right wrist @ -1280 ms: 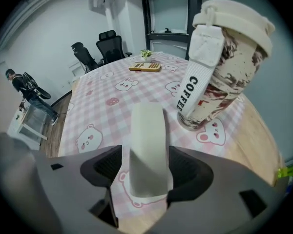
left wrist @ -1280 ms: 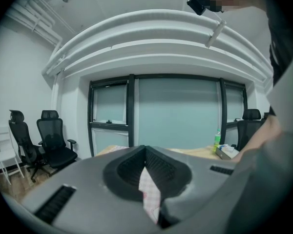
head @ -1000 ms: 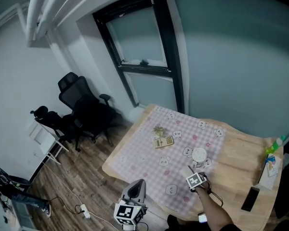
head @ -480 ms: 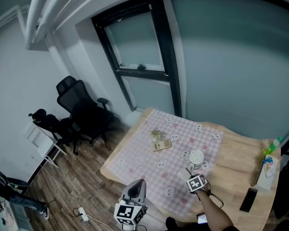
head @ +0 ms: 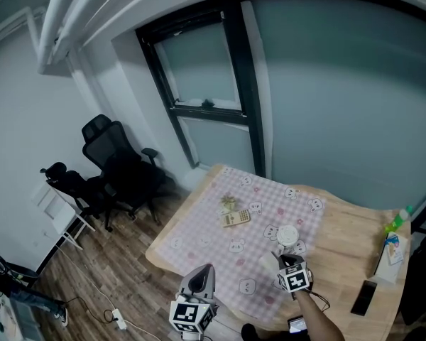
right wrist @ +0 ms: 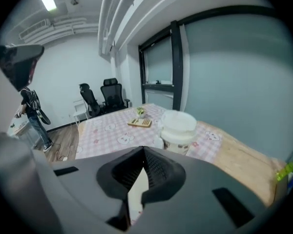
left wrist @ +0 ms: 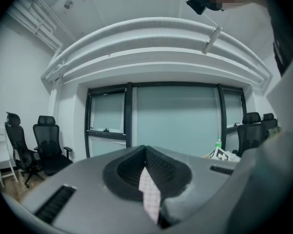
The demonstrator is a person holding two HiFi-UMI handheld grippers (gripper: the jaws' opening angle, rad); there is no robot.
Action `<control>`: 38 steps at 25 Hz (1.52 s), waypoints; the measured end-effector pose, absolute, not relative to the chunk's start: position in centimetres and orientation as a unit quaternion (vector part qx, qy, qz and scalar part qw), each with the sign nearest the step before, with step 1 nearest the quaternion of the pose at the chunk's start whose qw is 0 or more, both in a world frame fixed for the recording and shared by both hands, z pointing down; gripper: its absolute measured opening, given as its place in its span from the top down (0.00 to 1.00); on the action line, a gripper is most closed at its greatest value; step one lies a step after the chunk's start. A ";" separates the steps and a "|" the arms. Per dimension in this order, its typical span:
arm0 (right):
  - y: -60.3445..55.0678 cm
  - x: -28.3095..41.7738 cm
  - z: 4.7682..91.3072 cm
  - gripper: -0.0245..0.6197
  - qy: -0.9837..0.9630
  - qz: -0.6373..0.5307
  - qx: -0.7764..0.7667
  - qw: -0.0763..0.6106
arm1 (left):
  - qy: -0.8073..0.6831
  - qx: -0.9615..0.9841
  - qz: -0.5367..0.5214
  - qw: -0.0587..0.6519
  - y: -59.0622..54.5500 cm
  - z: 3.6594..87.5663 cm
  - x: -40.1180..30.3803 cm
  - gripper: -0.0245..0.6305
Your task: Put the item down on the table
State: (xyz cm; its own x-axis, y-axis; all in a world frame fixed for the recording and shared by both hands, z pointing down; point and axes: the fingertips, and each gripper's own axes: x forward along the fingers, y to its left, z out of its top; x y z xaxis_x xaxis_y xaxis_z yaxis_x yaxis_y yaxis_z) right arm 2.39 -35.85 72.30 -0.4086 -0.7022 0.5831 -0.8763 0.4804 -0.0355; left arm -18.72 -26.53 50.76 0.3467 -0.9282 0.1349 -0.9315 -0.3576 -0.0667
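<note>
**A:** How far along is the job?

**B:** Apparently done. On the wooden surface (head: pixel 348 226), a white lidded tub (right wrist: pixel 178 126) stands upright on the checked cloth (head: pixel 199 233), on the cloth's right side and nearer the near edge than the far one. The right gripper (right wrist: pixel 143 152) hangs just short of it, jaws closed on nothing and not touching it. If the tub is the item, little seems left except drawing clear.

**A:** And the other hand?

**B:** The left gripper (left wrist: pixel 145 150) is off the near edge with its jaws pressed together and empty, aimed across at the window.

**A:** Is anything in the way?

**B:** Nothing crowds the tub. Two office chairs (head: pixel 117 158) sit on the floor beyond the left edge. A box (head: pixel 390 251) and a green-capped bottle (head: pixel 397 222) stand at the right edge, and a dark phone (head: pixel 360 298) lies near the near-right corner. A calculator (head: pixel 236 217) and a small plant (head: pixel 228 203) sit further toward the far edge, well apart from the tub.
</note>
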 end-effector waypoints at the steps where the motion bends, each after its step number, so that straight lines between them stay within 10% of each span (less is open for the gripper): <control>1: -35.9 2.5 70.2 0.94 -0.827 0.161 0.487 0.230 | -0.566 0.821 0.073 0.011 -26.7 50.6 -18.6 0.96; 13: -31.9 5.6 45.2 0.94 -0.848 -0.029 0.530 0.017 | -0.560 0.827 0.057 -0.001 -27.5 49.5 -17.3 0.96; 38: -29.7 7.2 43.3 0.94 -0.840 -0.038 0.541 -0.011 | -0.553 0.832 0.034 -0.025 -28.1 45.8 -16.6 0.96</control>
